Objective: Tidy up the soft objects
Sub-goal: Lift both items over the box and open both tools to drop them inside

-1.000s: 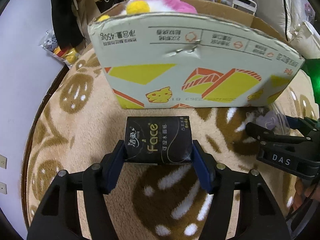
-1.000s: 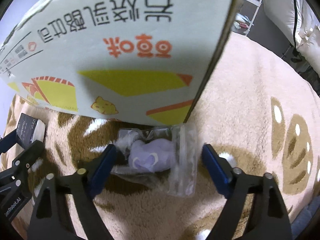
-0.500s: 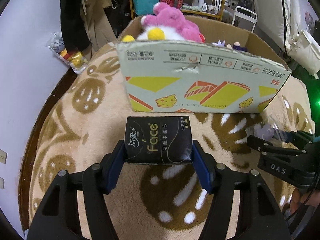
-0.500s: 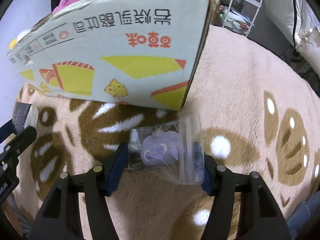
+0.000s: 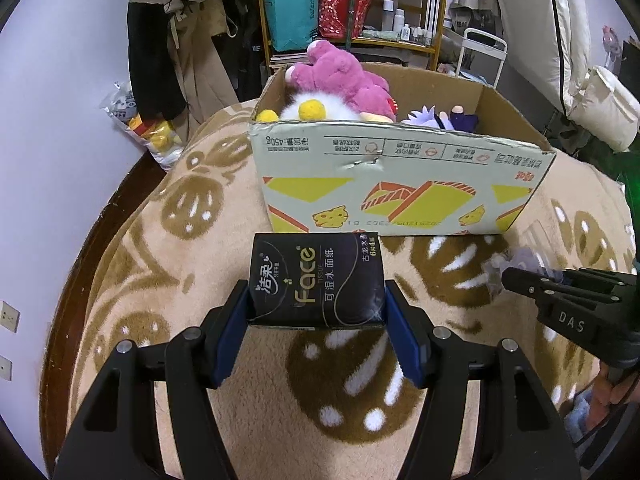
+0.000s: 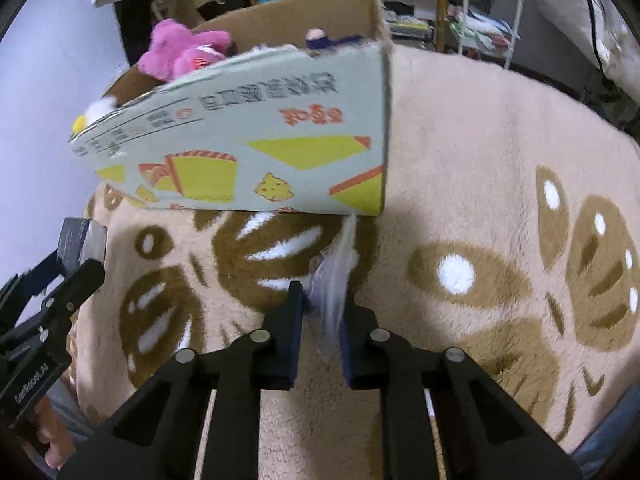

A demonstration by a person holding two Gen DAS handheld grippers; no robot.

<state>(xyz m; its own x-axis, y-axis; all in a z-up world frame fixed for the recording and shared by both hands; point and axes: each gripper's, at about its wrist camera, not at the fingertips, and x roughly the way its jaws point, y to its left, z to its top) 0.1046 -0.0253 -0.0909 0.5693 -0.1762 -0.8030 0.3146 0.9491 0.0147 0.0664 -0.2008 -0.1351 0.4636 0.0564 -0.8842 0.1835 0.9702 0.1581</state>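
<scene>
Two claws full — left claw clamping tissue pack, right claw pinching plastic bag — before plush-filled cardboard box.

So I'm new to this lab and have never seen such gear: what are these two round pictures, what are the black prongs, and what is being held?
There is no robot here. A person holds a two-finger grasping tool in each hand, and each tool carries a wide-angle camera looking along its fingers, hence the round pictures.

The left view shows the left tool clamped on a black tissue pack. The right tool pokes in at that picture's right edge.

In the right view, that tool is shut on a clear plastic bag, now seen edge-on, so its contents are hard to tell.

Both hover above a beige patterned blanket. Ahead stands an open cardboard box already holding a pink plush toy and other soft toys.
</scene>
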